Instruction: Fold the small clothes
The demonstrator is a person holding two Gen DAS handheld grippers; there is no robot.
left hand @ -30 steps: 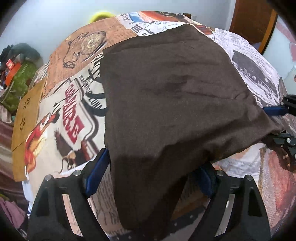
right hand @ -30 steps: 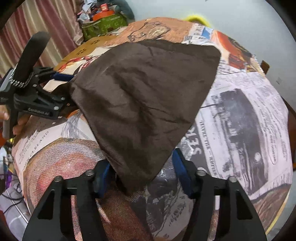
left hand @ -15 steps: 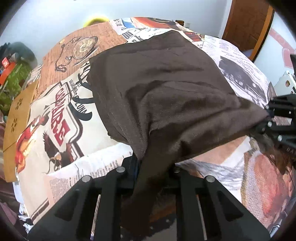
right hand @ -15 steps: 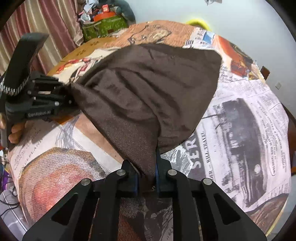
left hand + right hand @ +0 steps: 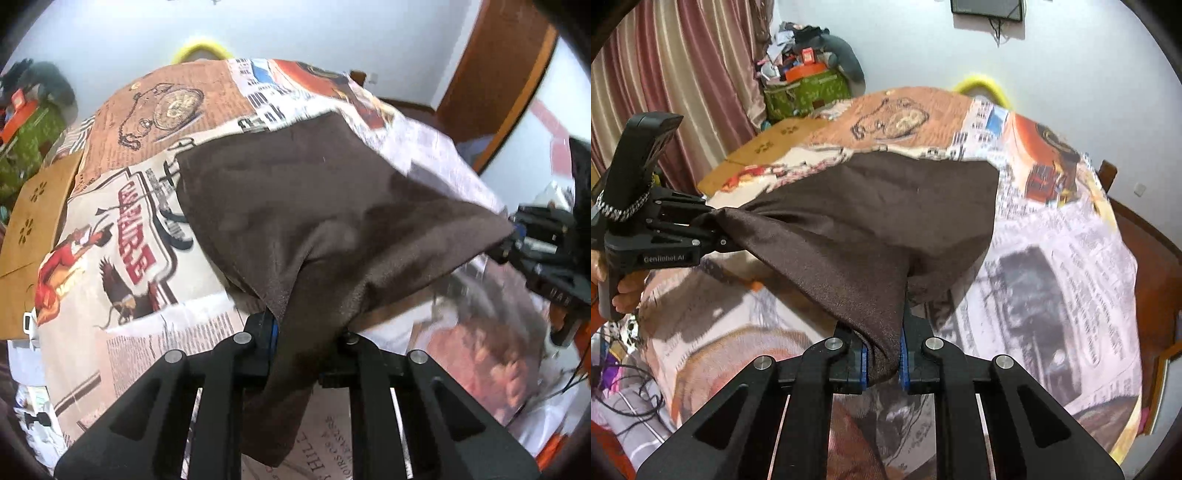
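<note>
Left wrist view shows the left gripper (image 5: 306,332) clamped on one near corner of the brown cloth (image 5: 332,206), with a loose tail of fabric hanging down past the jaws. Right wrist view shows the right gripper (image 5: 882,354) pinching the other near corner between its blue pads (image 5: 864,360) — the fabric is bunched tight there, so both claws are closed on cloth, not empty.

Holding 2 corners at once makes sense for a fold: the near edge hangs off the surface between the grippers, while the far edge lies flat on the printed newspaper-pattern tablecloth (image 5: 122,236). That far part acts as an anchor — friction on the tablecloth should keep it in place while the near half is carried over it.

The cloth sags in a shallow hammock from each grip toward the table, with creases radiating from the left gripper's pinch (image 5: 716,221) as seen from the right. A person's hand (image 5: 626,291) wraps the left tool's handle.

My judgement: this is the early part of the fold, with the near edge raised but not yet laid over. The next move likely needs both corners taken toward the far edge at an even pace, or the fold line will skew.
</note>
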